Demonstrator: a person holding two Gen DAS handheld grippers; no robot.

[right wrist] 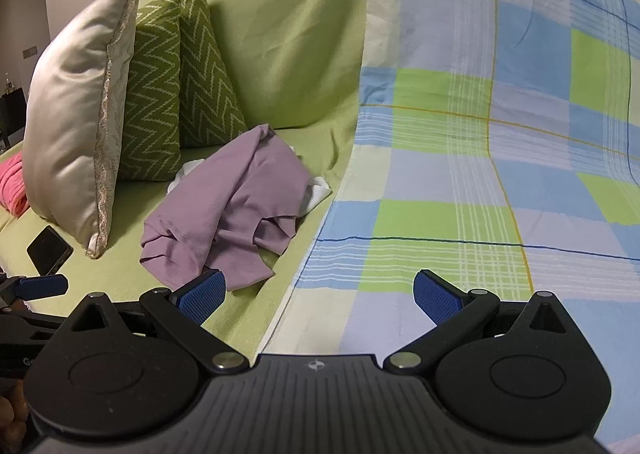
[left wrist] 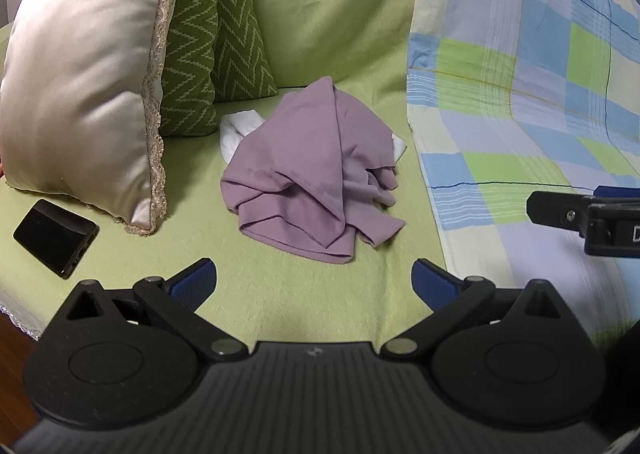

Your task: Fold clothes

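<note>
A crumpled purple garment (left wrist: 316,177) lies in a heap on the green sofa seat (left wrist: 280,294), with a white cloth (left wrist: 236,131) poking out from under its far side. My left gripper (left wrist: 314,280) hovers open just short of the heap, nothing between its blue pads (left wrist: 194,282). In the right wrist view the purple garment (right wrist: 224,213) sits ahead and to the left, the white cloth (right wrist: 318,191) showing at its right edge. My right gripper (right wrist: 318,294) is open and empty, its left pad close to the garment's near hem, its right pad over the checked sheet (right wrist: 460,173).
A silver satin cushion (left wrist: 84,81) and two green zigzag cushions (left wrist: 208,41) lean at the left. A black phone (left wrist: 56,238) lies on the seat by the front edge. A blue-green checked sheet (left wrist: 520,93) covers the sofa's right part. Something pink (right wrist: 14,189) lies far left.
</note>
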